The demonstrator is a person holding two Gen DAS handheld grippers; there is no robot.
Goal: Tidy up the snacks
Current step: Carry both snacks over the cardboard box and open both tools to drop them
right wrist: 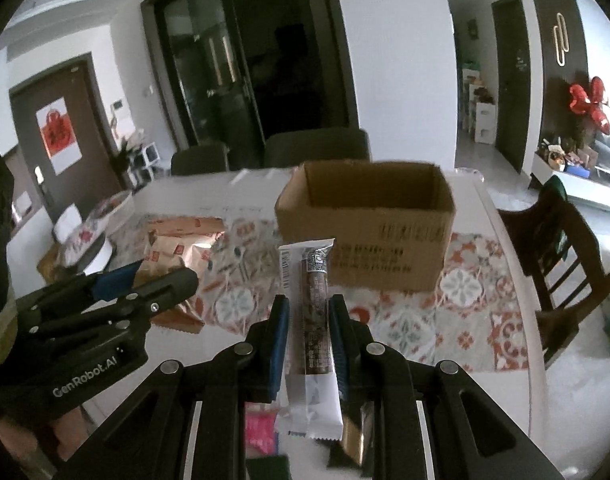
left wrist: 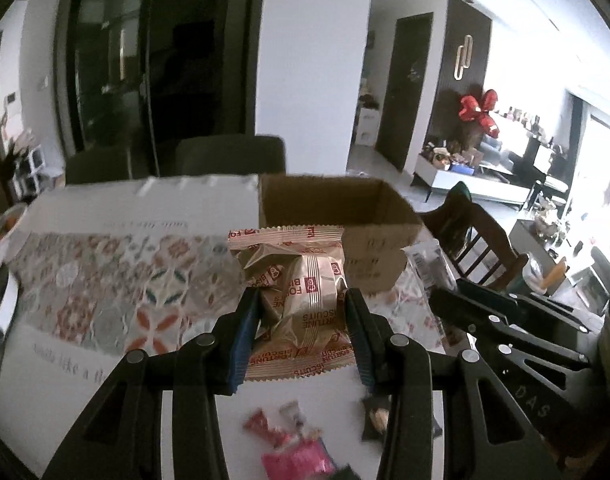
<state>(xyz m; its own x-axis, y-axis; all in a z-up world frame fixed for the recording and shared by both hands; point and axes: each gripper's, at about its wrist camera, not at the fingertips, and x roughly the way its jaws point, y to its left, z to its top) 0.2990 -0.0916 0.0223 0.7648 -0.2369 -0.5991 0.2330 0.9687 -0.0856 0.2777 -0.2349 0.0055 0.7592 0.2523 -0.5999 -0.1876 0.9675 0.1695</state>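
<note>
Cardboard box point(right wrist: 365, 236) interior hidden, print blurred

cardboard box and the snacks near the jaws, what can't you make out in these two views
- Cardboard box: its floor is hidden by its own front wall in both views, so any contents are unknown.
- Side print on the box: blurred, right wrist view.
- Loose snacks on the table: blurred and partly behind the left gripper.
- Stick snack: label too small to read.
</note>
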